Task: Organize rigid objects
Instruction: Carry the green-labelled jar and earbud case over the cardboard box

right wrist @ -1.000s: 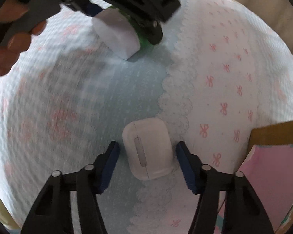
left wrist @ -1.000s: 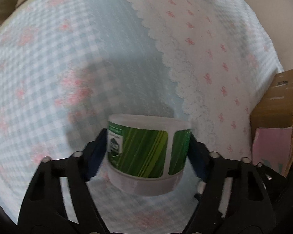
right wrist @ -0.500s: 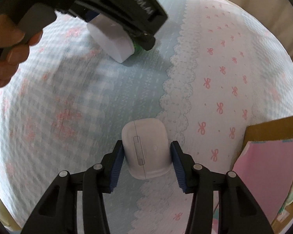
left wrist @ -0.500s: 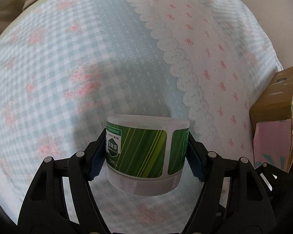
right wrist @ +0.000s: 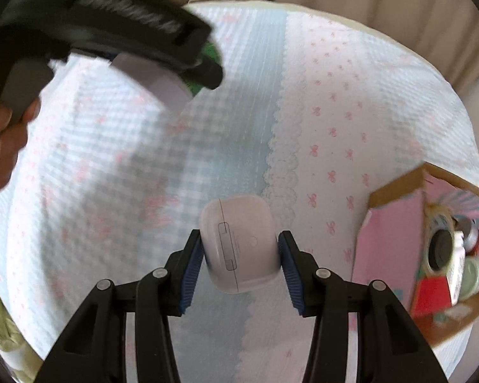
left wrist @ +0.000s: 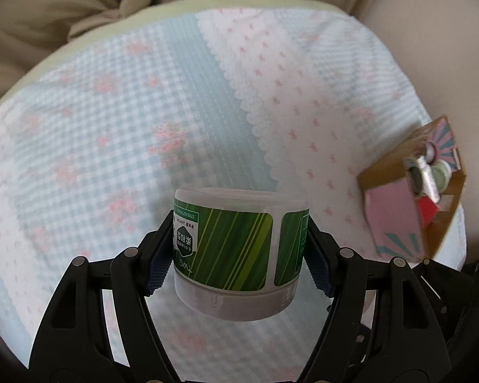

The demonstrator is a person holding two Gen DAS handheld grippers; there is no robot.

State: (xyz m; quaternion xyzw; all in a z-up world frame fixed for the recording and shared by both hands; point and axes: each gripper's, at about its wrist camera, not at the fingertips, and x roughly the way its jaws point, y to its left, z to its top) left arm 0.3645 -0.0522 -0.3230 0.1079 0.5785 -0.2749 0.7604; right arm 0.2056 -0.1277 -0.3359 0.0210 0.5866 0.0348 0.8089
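My left gripper (left wrist: 239,245) is shut on a white jar with a green striped label (left wrist: 236,249), held upside down above the bed cloth. The same jar (right wrist: 175,86) and the left gripper show at the upper left of the right wrist view. My right gripper (right wrist: 241,255) is shut on a white earbud case (right wrist: 241,249), lifted off the cloth. A cardboard box with a pink lining (right wrist: 431,249) lies to the right and holds several small items; it also shows in the left wrist view (left wrist: 415,198).
A round bed surface covered by a blue check and pink bow cloth (left wrist: 143,134) fills both views. Beige cushions (left wrist: 64,16) ring its far edge. A person's hand (right wrist: 3,146) holds the left gripper.
Both grippers have risen away from the cloth with their objects. The right gripper closed on the earbud case and lifted it. More of the box now shows at the right.
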